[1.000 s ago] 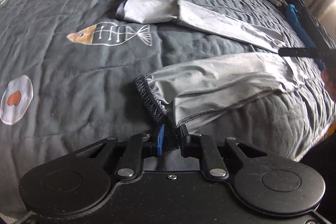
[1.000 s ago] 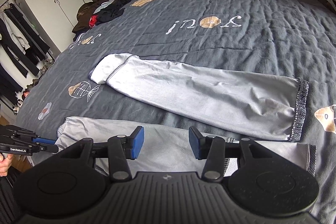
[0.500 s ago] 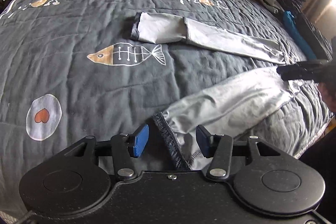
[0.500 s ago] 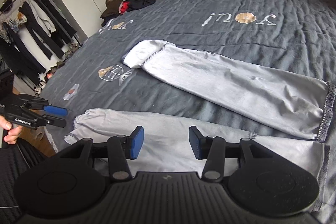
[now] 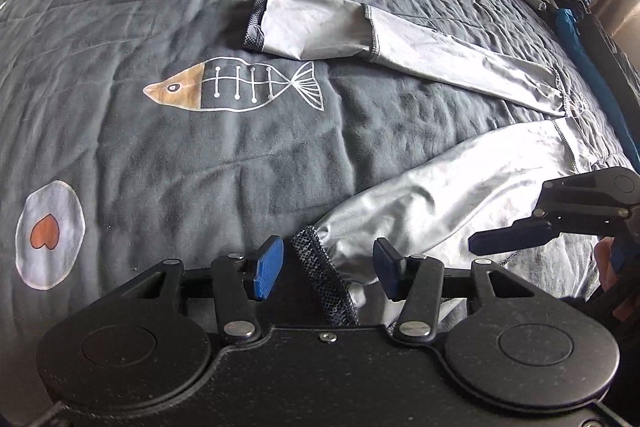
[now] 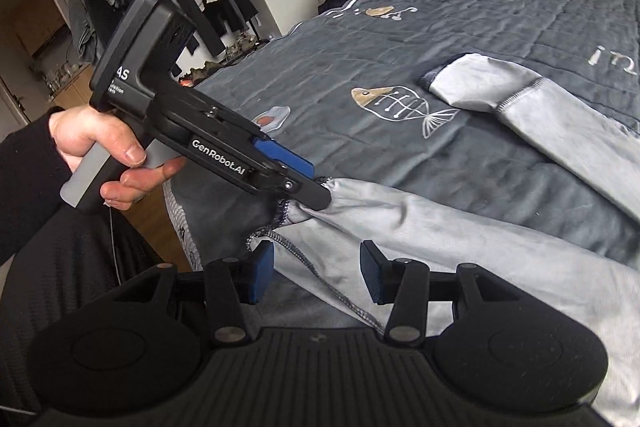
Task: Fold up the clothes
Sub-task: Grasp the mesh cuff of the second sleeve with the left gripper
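A: Where does the near grey sleeve (image 5: 460,195) lie?
B: On the bed (image 5: 200,167), along its near edge. Its long axis runs from the mesh cuff (image 5: 320,275) towards the right-hand corner. The far grey sleeve (image 5: 400,43) lies well apart, further in, at a slight angle to it

A: And the left tongs (image 5: 328,271)?
B: They have just been opening and now stand fairly wide. The cuff sits between the jaws, but the pads are not pressing on it, so nothing is held

A: The right tongs (image 6: 316,275)?
B: About the same gap, empty, hovering over the same sleeve close to the cuff end, just beside the left tongs. The sleeve's stitched seam (image 6: 320,287) runs between the jaws

A: So which hand is nearer the cuff?
B: The left; it's right at it. I'd judge a fold would carry the cuff along the sleeve's length, which stretches away to the right
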A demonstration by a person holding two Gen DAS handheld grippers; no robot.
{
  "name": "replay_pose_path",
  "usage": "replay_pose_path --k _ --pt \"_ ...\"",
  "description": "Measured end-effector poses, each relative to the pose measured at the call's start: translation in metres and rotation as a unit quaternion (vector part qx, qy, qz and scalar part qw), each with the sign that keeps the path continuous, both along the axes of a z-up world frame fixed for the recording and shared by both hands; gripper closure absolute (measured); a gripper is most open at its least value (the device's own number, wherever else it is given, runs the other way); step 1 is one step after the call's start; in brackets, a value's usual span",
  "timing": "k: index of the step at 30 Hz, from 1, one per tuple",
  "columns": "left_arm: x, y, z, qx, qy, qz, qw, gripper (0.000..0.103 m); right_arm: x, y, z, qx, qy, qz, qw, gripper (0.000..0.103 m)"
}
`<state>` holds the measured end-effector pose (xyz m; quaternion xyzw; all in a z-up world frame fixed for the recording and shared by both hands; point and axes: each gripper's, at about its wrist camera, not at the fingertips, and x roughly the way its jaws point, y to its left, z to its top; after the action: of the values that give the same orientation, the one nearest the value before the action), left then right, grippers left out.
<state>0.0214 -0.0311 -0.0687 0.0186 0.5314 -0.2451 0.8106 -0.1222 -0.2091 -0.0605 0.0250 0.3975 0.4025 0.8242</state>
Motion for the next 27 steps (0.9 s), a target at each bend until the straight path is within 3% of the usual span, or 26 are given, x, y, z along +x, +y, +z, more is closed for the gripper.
replay_pose_path --k 9,11,13,14,16,17,20,26,27 --pt "0.002 0.004 -0.003 0.001 0.001 0.001 1.0000 0.053 -0.003 0.039 -0.013 -0.070 -0.027 0.042 0.996 0.059" --pt "0.002 0.006 -0.004 0.001 0.002 0.002 1.0000 0.053 -0.002 0.044 -0.015 -0.084 -0.026 0.047 0.995 0.072" --pt "0.003 0.006 -0.005 0.002 0.003 0.003 1.0000 0.053 -0.003 0.048 -0.017 -0.091 -0.022 0.058 0.994 0.097" --pt "0.003 0.006 -0.005 0.001 0.004 0.002 1.0000 0.053 -0.006 0.050 -0.017 -0.093 -0.024 0.066 0.993 0.100" --pt "0.003 0.007 -0.006 0.000 0.004 0.003 1.0000 0.058 -0.012 0.055 -0.016 -0.097 -0.029 0.081 0.992 0.102" --pt "0.003 0.007 -0.007 -0.002 0.001 0.005 1.0000 0.075 -0.014 0.056 -0.015 -0.095 -0.029 0.084 0.991 0.102" --pt "0.006 0.009 -0.009 -0.016 0.007 0.015 0.9997 0.086 -0.019 0.060 -0.013 -0.094 -0.029 0.093 0.991 0.103" --pt "0.005 0.006 -0.007 -0.013 0.008 0.007 0.9999 0.086 -0.023 0.059 -0.008 -0.091 -0.037 0.082 0.992 0.102" --pt "0.005 0.006 -0.006 -0.011 0.007 0.004 0.9999 0.085 -0.022 0.057 -0.006 -0.089 -0.040 0.078 0.992 0.098"
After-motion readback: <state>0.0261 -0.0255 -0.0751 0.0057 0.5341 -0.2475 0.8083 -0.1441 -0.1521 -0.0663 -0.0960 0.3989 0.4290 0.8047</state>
